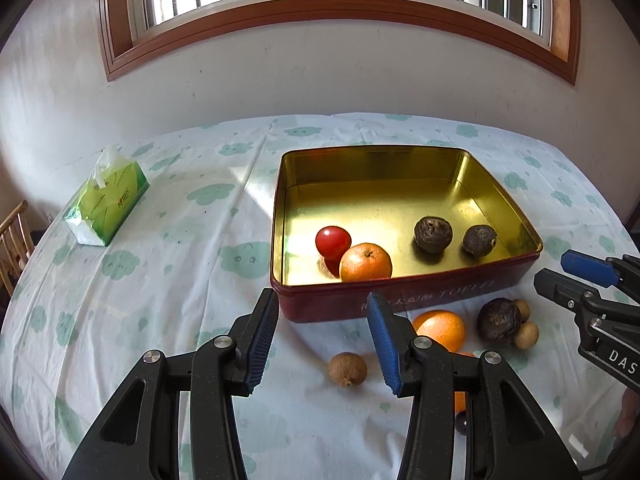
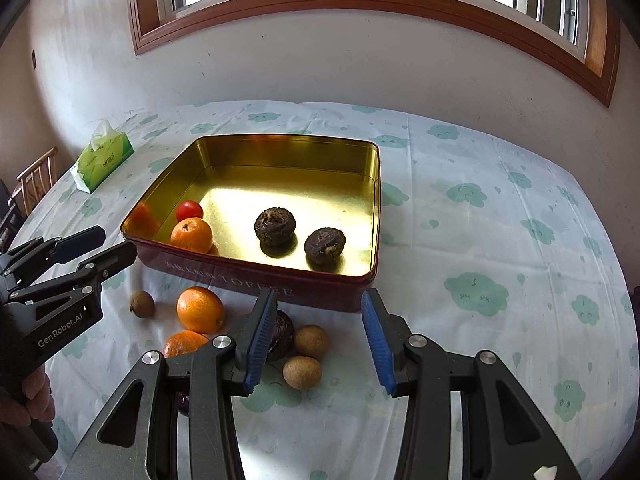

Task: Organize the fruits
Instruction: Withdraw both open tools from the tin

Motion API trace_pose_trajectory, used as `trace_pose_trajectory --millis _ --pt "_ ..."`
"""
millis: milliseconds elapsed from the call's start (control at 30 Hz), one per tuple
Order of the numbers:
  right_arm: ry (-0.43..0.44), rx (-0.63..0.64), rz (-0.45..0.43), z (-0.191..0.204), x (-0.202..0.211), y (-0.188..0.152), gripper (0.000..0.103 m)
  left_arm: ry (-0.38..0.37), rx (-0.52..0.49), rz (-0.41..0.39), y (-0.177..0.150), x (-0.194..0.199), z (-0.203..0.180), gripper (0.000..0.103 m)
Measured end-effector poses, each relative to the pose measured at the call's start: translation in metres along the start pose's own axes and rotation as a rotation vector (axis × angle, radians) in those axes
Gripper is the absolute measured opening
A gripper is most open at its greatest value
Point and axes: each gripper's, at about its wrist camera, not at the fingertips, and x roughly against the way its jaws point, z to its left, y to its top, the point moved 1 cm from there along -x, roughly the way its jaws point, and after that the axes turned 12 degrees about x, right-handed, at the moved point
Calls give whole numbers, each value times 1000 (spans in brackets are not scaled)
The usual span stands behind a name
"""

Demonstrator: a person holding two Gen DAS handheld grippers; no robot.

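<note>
A red tin with a gold inside [image 1: 400, 298] [image 2: 240, 276] holds a red tomato [image 1: 333, 241], an orange [image 1: 365, 262] and two dark brown fruits [image 1: 433, 234] [image 1: 479, 240]. In front of it on the cloth lie an orange [image 2: 200, 309], a second orange [image 2: 184, 342], a dark fruit [image 1: 499, 319] and small brown fruits [image 1: 347, 369] [image 2: 311, 341] [image 2: 302, 372]. My left gripper [image 1: 322, 300] hovers open before the tin's near wall, nothing between its fingers. My right gripper [image 2: 319, 298] is open too, above the loose fruits; its left finger hides part of the dark fruit.
A green tissue pack [image 1: 108, 204] lies at the table's far left. A wooden chair [image 1: 14, 240] stands past the left edge. A hand [image 2: 28, 396] grips the left tool's handle. The wall and window run behind the table.
</note>
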Motion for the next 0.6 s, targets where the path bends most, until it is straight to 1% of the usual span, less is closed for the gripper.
trace_pose_trajectory --millis 267,600 --pt "-13 -21 35 -5 3 -31 42 19 24 32 -28 6 19 47" --pt "13 -53 63 -1 6 -61 42 32 49 78 -64 11 36 48"
